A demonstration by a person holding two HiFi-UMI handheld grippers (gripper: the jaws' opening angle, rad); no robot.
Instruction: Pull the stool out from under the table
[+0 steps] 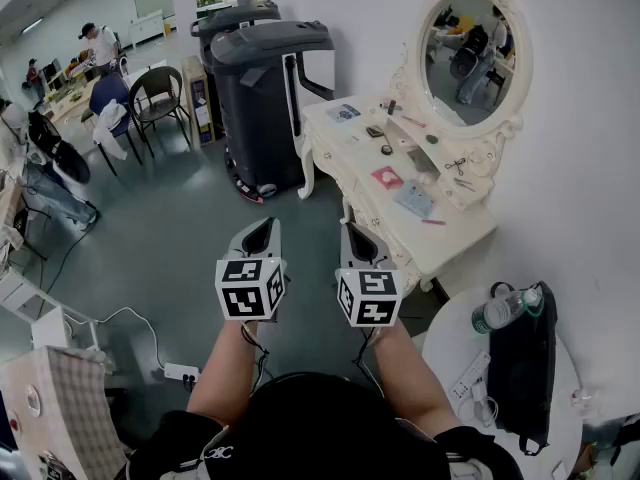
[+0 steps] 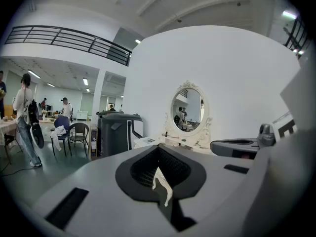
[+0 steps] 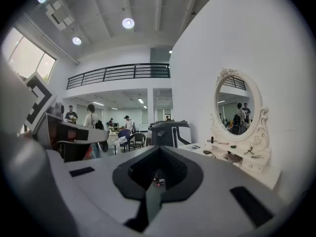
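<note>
No stool shows in any view. The space under the white dressing table (image 1: 455,236) is hidden from the head view. The table stands against the wall at right, with an oval mirror (image 1: 473,58) and small items on top. Both grippers are held side by side over the grey floor, in front of and left of the table, pointing roughly level. My left gripper (image 1: 264,226) is shut with nothing in it. My right gripper (image 1: 353,232) also looks shut and empty, nearer the table's corner. In the left gripper view my left gripper (image 2: 161,180) points towards the dressing table (image 2: 148,141).
A tall dark grey wheeled unit (image 1: 265,88) stands just left of the dressing table. A round white table (image 1: 450,348) at lower right carries a black bag (image 1: 520,358) and a bottle (image 1: 503,310). A power strip (image 1: 180,372) and cable lie on the floor. Chairs and people are at far left.
</note>
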